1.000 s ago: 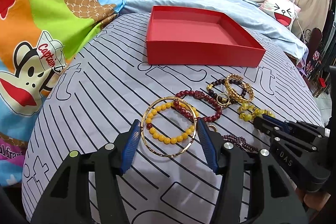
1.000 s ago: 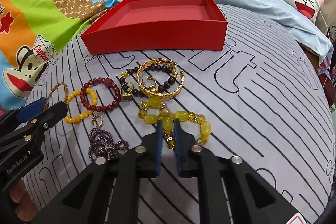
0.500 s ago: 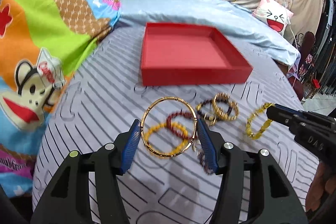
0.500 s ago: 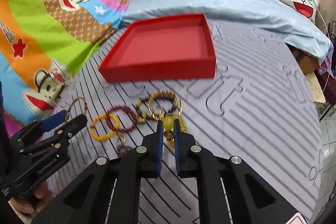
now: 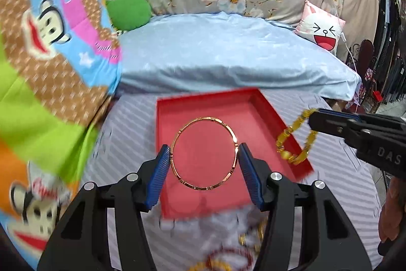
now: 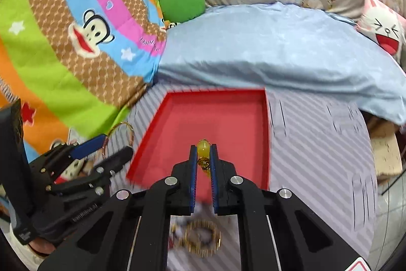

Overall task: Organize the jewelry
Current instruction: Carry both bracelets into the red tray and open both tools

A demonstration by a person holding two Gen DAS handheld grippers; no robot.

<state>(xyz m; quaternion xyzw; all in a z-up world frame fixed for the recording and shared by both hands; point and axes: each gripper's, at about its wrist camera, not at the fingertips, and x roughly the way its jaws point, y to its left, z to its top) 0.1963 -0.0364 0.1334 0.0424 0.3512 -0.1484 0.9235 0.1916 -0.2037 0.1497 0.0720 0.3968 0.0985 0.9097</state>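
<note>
My left gripper [image 5: 204, 156] is shut on a thin gold bangle [image 5: 177, 140], held level above the red tray [image 5: 256, 108]. My right gripper [image 6: 203, 151] is shut on a yellow bead bracelet [image 6: 203, 147], which hangs over the tray [image 6: 203, 93]. In the left wrist view the bracelet [image 5: 295, 141] dangles from the right gripper above the tray's right edge. In the right wrist view the left gripper [image 6: 111, 146] with the bangle [image 6: 119, 128] is beside the tray's left wall. The tray looks empty inside.
The other bracelets lie on the striped cover below the grippers: a gold and dark-bead cluster [image 6: 203, 235], a red bead bracelet [image 5: 228, 255]. A blue quilt [image 5: 228, 55], a cartoon blanket [image 5: 50, 67] and pillows surround the tray.
Both grippers have lifted their pieces off the cover and moved forward to the red tray. The bangle and the yellow bracelet are now over it.
</note>
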